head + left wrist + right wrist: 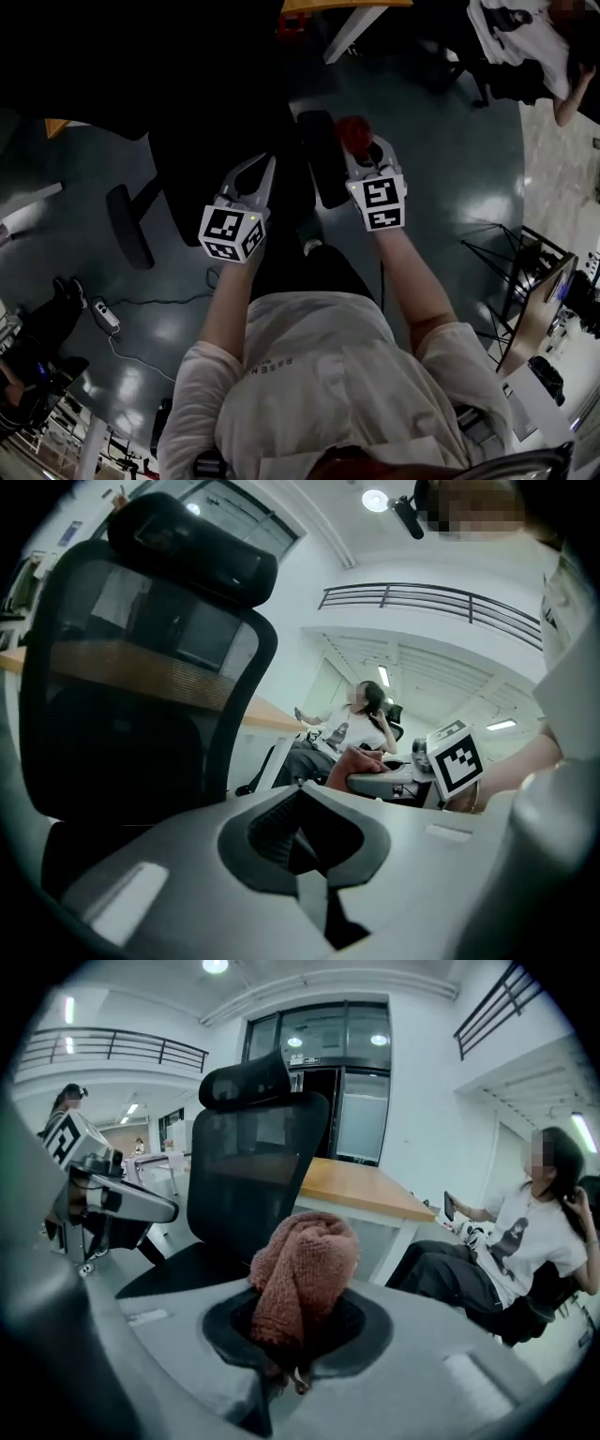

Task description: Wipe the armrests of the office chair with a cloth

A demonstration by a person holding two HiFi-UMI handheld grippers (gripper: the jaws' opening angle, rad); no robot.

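Note:
The black office chair (216,112) stands in front of me, with its left armrest (128,225) and right armrest (322,159) showing as dark pads. My right gripper (361,150) is shut on a bunched reddish-brown cloth (354,134) just right of the right armrest; whether they touch I cannot tell. In the right gripper view the cloth (300,1274) bulges out of the jaws, with the chair back (253,1166) behind it. My left gripper (261,173) hovers over the seat, jaws shut with nothing in them. In the left gripper view the backrest (141,696) fills the left.
A wooden desk (366,1185) stands behind the chair. A seated person (525,1232) is off to the right. On the dark floor a power strip with its cable (105,314) lies at the left, and a black stand (497,244) is at the right.

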